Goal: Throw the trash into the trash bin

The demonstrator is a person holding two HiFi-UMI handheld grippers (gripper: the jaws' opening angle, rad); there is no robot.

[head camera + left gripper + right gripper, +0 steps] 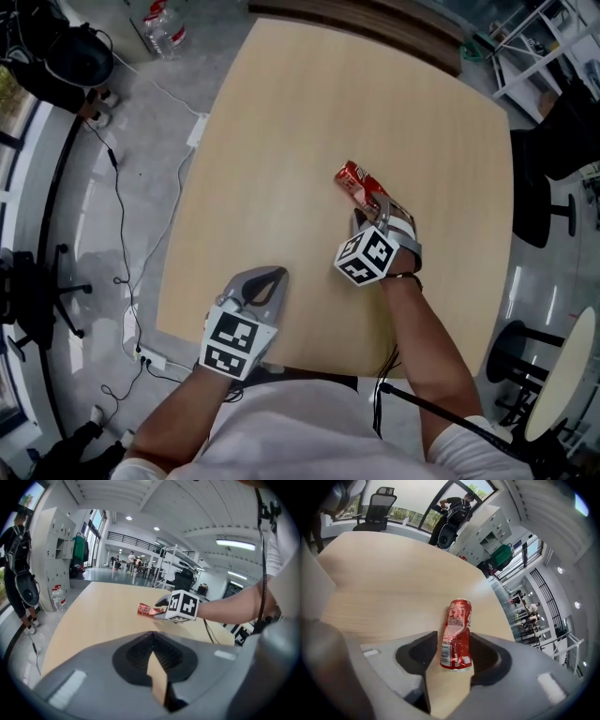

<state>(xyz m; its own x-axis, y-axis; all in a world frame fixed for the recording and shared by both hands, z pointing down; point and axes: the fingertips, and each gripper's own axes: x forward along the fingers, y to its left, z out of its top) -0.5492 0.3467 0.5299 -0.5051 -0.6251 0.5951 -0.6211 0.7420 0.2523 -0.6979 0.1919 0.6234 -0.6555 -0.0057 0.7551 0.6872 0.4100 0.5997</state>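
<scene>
1. On the light wooden table [281, 131], right of its middle in the head view, lies the task's thing: a crushed red can [359, 181]. It is on its side, dented along its length, with its far end pointing away from me.
2. Right gripper [373, 208]: angled down at the table, jaws spread wide. In the right gripper view the near end of the can sits in the gap between them, resting on the tabletop. Bare wood shows between the can and the left jaw. On the other side the can lies right against the jaw's edge, and I cannot tell whether it touches. The can is not clamped or lifted.
3. The right gripper's marker cube [367, 255] sits just behind the jaws, with my forearm running back from it toward the near table edge.
4. Left gripper [266, 279]: over the near left part of the table, well apart from the can. In the left gripper view its jaw tips meet, and only a thin wedge of tabletop shows behind them. Nothing is held. Its marker cube [232, 342] hangs over the near table edge.
5. Surroundings: water bottles [164, 28] stand on the floor beyond the far left corner, and cables [122, 216] trail over the floor on the left.
</scene>
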